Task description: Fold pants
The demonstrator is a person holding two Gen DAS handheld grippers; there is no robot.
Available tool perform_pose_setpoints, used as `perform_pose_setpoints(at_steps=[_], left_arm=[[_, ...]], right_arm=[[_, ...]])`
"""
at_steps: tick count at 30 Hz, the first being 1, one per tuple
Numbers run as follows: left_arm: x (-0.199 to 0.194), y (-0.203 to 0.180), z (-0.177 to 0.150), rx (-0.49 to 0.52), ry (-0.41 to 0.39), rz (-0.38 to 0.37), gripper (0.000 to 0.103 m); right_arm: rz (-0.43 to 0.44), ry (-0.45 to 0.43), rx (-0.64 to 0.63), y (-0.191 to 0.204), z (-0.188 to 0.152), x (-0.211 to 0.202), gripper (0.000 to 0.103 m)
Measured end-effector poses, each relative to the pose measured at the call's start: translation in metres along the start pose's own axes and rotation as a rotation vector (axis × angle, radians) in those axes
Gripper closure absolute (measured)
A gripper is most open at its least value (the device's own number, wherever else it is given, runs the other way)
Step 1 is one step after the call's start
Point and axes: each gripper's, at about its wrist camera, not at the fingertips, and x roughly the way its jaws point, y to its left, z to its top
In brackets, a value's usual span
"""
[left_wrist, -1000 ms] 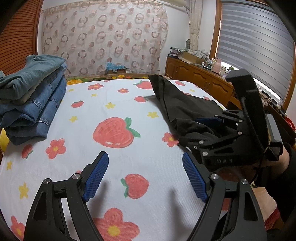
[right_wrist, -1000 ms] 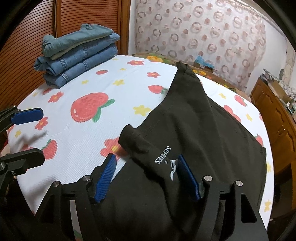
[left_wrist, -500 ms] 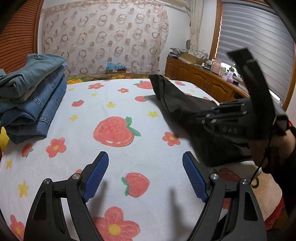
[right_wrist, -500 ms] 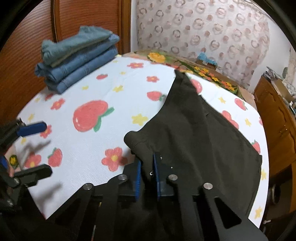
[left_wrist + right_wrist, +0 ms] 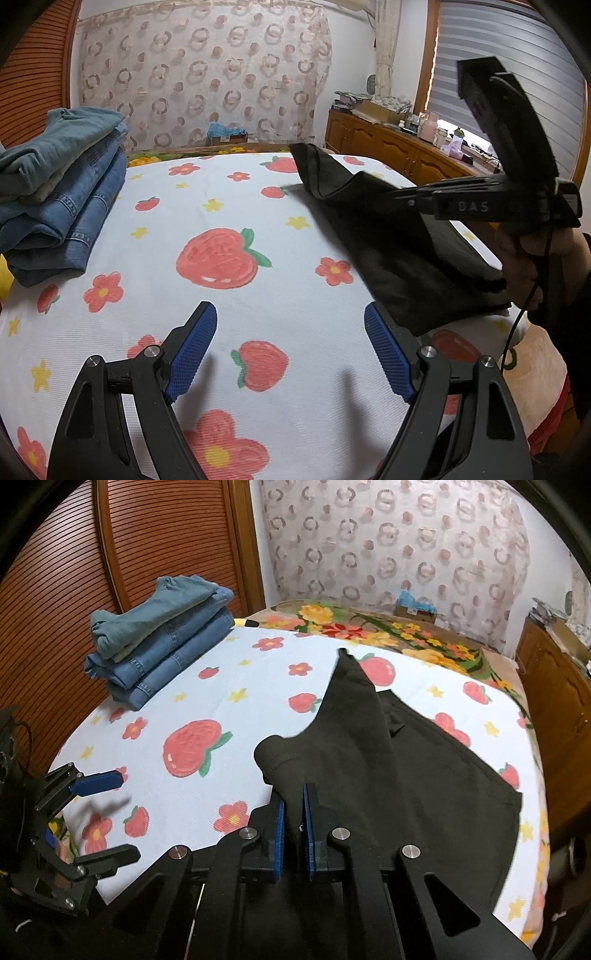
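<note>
We have the right gripper clamped on the near edge of the black pants; a pinch of dark cloth sits between its blue pads, which stand almost together. From that pinch the fabric rises in a soft hump and then spreads away over the right side of the bed, with one narrow end reaching toward the far edge. In the left wrist view the pants hang from the same gripper, lifted off the sheet where we hold them.

Our left gripper hovers over the bed sheet with its jaws wide apart and nothing between them; only the strawberry and flower print shows under its pads. It sits well to the left of the pants, not touching them.

A stack of folded jeans lies at the far left corner of the bed, beside the wooden slatted door.
</note>
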Motion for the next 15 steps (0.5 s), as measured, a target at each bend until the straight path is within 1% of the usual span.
perform_pose_setpoints(at_steps=[5,8,12,15], left_arm=[[-0.001,-0.001,0.0,-0.001,-0.001,-0.001,0.02],[0.0,-0.001,-0.001,0.0,-0.001,-0.002,0.02],[0.0,-0.001,-0.001,0.0,0.0,-0.005,0.02],[-0.001,-0.002,-0.002,0.002,-0.001,-0.007,0.02]], right_arm=[[-0.001,0.014,-0.004,-0.002,0.005,0.007,0.094],[-0.003,-0.002,-0.001,-0.011,0.009,-0.003,0.096],[-0.043,-0.032,0.028,-0.032,0.011,-0.018,0.097],[-0.096,-0.054,0.055,-0.054,0.015,-0.03,0.097]])
